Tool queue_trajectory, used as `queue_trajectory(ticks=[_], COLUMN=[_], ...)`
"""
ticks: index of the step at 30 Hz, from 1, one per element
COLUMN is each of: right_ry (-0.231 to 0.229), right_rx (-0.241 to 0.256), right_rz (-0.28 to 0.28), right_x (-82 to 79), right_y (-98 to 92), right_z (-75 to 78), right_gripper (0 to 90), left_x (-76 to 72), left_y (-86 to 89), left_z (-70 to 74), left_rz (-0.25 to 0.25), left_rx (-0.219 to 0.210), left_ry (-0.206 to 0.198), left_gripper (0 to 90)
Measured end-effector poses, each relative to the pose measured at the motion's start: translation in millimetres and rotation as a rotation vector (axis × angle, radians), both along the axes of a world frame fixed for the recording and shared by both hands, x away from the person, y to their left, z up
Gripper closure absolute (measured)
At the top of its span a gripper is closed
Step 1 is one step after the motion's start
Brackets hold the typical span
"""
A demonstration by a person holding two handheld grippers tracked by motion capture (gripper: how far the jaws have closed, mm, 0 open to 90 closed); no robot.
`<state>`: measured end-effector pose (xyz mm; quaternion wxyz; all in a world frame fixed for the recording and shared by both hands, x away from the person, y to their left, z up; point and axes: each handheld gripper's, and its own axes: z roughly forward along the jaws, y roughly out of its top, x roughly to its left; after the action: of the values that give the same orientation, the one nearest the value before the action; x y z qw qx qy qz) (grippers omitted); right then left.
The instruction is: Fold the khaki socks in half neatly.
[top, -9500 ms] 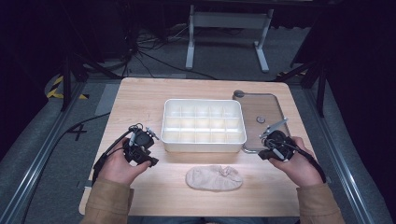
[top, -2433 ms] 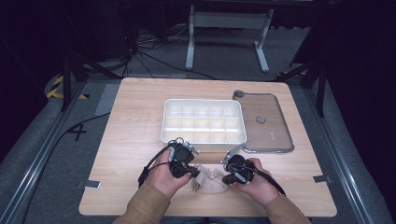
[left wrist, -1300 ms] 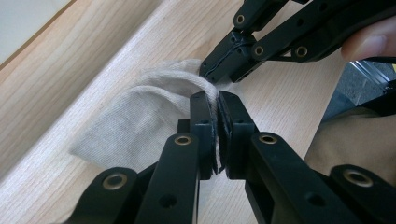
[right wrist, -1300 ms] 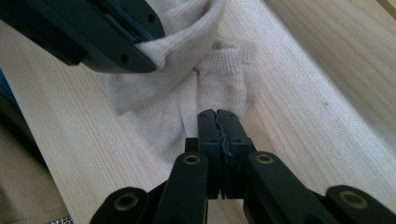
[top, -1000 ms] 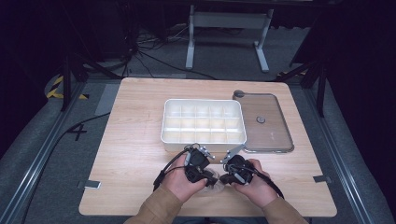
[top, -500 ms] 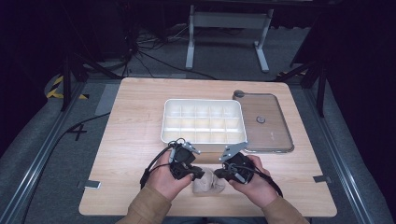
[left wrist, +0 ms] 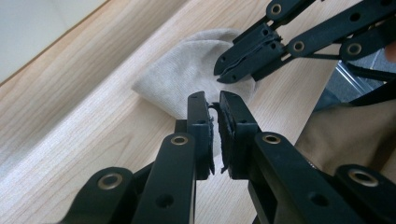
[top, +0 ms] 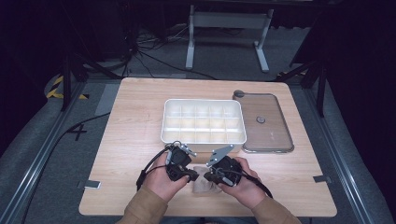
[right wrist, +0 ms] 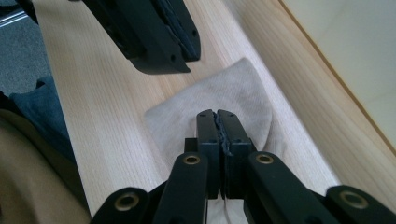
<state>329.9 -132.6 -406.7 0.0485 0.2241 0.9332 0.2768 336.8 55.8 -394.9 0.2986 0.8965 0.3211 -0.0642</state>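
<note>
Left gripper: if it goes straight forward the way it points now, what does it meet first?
Probably the right gripper, whose shut jaws sit just ahead of the left gripper over the beige cloth; depth is uncertain.

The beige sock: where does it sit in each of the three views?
High view: the sock lies near the table's front edge, between the two grippers.
Left gripper view: upper middle, just beyond that gripper's own jaws.
Right gripper view: centre, under that gripper's own jaws.
Shared landmark: the white tray.
</note>
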Motion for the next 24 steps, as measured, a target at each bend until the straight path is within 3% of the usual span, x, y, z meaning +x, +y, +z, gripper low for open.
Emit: queue_trajectory(ticks=[11,19,24], right_ry=[0.033,0.060,0.077], right_rx=[-0.038,-0.063,-0.077], right_rz=[-0.044,-0.061,-0.069], right_x=[-0.7,0.5,1.8], right_y=[-11.6,-17.3,-19.2], right_z=[-5.3,-13.0,-16.8], right_gripper=[89.2,89.2,89.2], left_x=[5.4,9.7,11.2], left_y=[-13.5,-25.8,-28.3], left_z=[-9.2,-24.1,-29.2], left_rz=[-0.045,-0.082,-0.095], left_rx=[0.042,0.082,0.094], left_ry=[0.034,0.092,0.102], left_gripper=[83.8,84.8,85.5])
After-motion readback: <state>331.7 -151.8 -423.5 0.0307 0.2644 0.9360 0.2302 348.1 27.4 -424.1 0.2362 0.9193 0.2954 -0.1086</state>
